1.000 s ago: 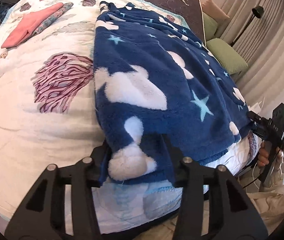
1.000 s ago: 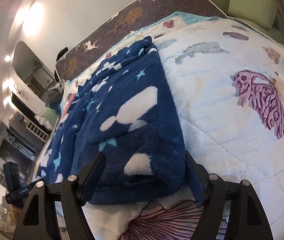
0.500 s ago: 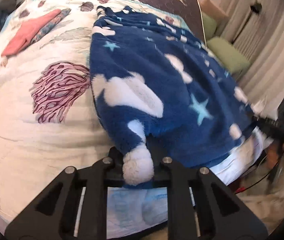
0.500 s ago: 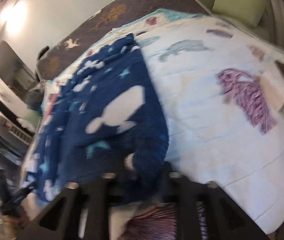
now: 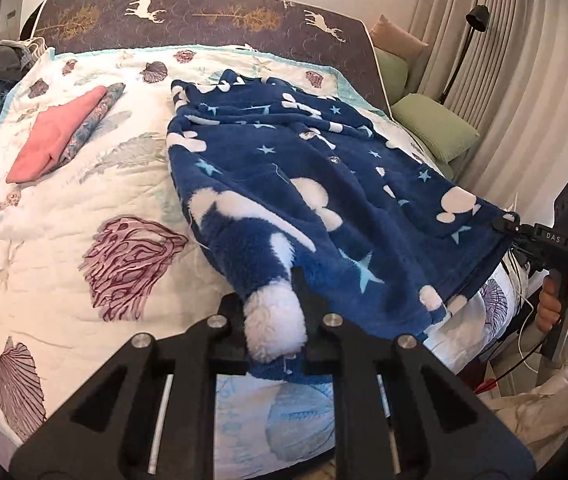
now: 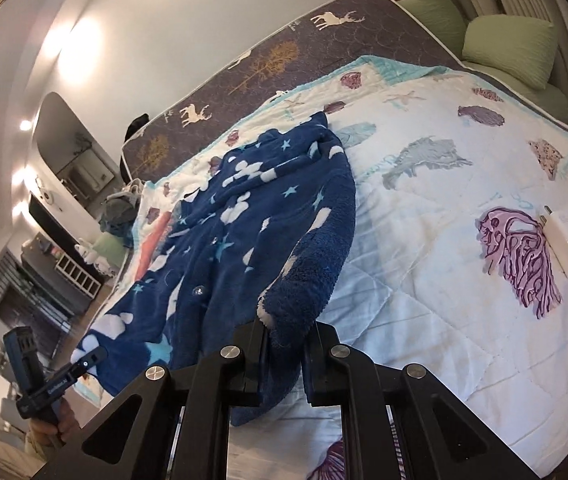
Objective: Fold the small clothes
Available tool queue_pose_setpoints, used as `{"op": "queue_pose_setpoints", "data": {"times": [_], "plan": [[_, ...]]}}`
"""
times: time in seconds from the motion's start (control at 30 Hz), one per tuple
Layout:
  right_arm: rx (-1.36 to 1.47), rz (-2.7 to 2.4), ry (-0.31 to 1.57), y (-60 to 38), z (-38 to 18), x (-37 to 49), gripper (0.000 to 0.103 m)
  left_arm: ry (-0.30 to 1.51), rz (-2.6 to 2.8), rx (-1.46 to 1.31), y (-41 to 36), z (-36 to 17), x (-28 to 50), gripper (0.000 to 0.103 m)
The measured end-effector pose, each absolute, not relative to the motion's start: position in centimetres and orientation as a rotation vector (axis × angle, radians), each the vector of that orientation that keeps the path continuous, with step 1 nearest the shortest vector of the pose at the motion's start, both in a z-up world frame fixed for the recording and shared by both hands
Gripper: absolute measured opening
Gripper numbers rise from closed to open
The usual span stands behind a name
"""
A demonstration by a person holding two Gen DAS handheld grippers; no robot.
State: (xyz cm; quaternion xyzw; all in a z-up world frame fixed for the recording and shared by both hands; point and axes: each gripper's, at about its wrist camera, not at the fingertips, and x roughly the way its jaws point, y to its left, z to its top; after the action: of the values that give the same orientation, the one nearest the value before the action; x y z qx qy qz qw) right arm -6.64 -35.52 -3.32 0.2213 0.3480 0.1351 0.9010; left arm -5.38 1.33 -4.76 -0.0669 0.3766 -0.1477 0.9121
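Both grippers, left (image 5: 274, 320) and right (image 6: 284, 350), apparently clench the blue fleece garment's (image 5: 323, 184) near hem.

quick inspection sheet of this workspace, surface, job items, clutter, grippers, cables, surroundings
surface: bed with a white seashell-print quilt, lightly wrinkled.
job's things: blue fleece garment with stars and white shapes, spread over the bed, near edge lifted at two corners.
clutter: folded pink cloth on a patterned one at the far left; white charger at the right edge.
grippers: left gripper shut on the white-tufted corner; right gripper shut on the other near corner.
cables: thin leads hang beside the right handle.
surroundings: deer-print headboard, green cushions, curtains, floor lamp.
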Motion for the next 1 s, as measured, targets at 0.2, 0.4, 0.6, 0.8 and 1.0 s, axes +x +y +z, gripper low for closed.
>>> {"op": "queue_pose_setpoints", "data": {"times": [0.2,0.4,0.6,0.8,1.0], "plan": [[0.541,0.321,0.701,-36.8,-3.2,-6.5,0.011,0.747,-0.313,-0.154,1.5,-3.8,-5.6,0.016],[0.572,0.38,0.648,-37.9,-0.9,-5.5,0.01,0.659,-0.32,-0.155,2.1,-0.7,-5.1,0.015],[0.535,0.423,0.569,-37.7,2.5,-4.4,0.01,0.574,-0.308,-0.125,2.5,2.1,-3.8,0.015],[0.549,0.46,0.517,-37.9,4.3,-3.2,0.01,0.53,-0.314,-0.109,2.2,3.8,-2.8,0.015],[0.453,0.439,0.462,-37.2,6.6,-1.7,0.01,0.476,-0.297,-0.087,1.9,5.6,-1.2,0.015]]}}
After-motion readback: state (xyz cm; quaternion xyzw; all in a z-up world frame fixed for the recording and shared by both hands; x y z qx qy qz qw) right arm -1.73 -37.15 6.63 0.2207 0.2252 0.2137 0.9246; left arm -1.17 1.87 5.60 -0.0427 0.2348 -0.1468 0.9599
